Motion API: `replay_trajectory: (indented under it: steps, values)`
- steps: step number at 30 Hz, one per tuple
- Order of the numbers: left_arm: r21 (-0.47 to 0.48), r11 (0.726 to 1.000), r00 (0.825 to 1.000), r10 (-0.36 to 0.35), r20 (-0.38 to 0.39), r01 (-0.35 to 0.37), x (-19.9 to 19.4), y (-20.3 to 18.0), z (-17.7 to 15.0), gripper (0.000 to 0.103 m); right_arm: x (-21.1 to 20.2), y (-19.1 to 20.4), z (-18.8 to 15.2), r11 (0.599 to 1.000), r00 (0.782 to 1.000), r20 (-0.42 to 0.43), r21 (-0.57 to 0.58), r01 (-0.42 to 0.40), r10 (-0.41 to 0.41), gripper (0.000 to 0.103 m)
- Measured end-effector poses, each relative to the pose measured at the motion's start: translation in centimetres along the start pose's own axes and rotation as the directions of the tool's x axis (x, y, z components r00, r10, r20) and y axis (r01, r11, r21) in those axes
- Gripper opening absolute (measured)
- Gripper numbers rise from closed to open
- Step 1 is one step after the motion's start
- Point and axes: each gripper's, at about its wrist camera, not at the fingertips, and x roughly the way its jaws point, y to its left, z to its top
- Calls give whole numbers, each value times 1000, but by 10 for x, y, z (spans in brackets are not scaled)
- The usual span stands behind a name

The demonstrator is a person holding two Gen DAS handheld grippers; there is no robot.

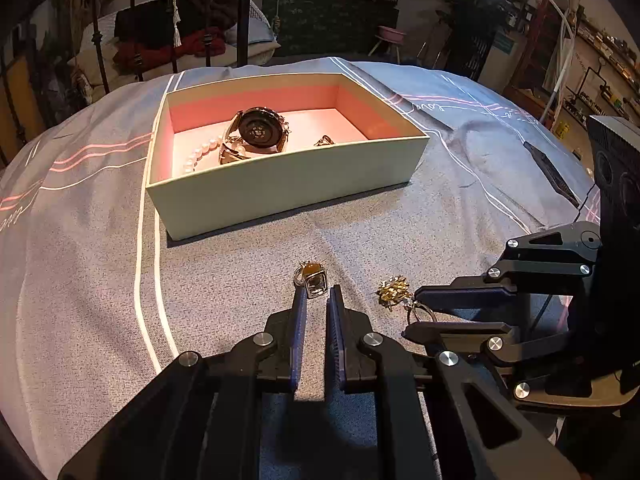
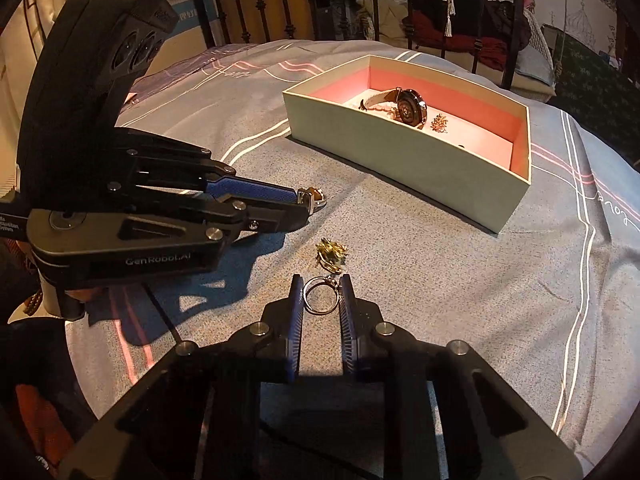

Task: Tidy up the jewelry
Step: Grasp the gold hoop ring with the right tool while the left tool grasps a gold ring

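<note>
An open pale green box [image 1: 288, 184] with a pink lining sits on the bed and holds a watch [image 1: 258, 126], a pearl bracelet [image 1: 200, 154] and a small gold piece [image 1: 324, 141]; the box also shows in the right wrist view [image 2: 400, 164]. My left gripper [image 1: 317, 294] is narrowly open, its tips at a square-stone ring [image 1: 312, 278] lying on the bedspread. My right gripper [image 2: 320, 282] is open with a plain silver ring [image 2: 320, 296] between its fingers. A gold flower brooch [image 2: 331, 256] lies just beyond that ring.
A grey-blue bedspread [image 1: 100, 280] with white and pink stripes covers the bed. A black iron bed frame [image 1: 244, 12] stands behind the box. A dark flat object [image 1: 550, 172] lies on the bedspread at the right.
</note>
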Motion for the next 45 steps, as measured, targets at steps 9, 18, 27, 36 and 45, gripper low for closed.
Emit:
replay_trajectory:
  steps: [9,18,27,36,45]
  values:
    - [-52,998,999,41,-10,-42,-4,3,-1,6,-7,-1,-7,999,1000,18,33,2,-3,19]
    - [-39,996,997,79,-21,-80,7,-12,8,31,-5,-3,-6,999,1000,18,40,-7,6,19]
    - [-81,994,997,71,9,-70,-10,1,8,12,-5,-3,-6,999,1000,22,39,-5,4,19]
    - [-143,990,998,8,66,2,-42,5,20,12,-8,-3,-4,999,999,43,41,13,-14,19]
    - [-130,991,992,54,117,-39,-54,4,44,12,-38,-8,39,998,985,162,2,65,-64,19]
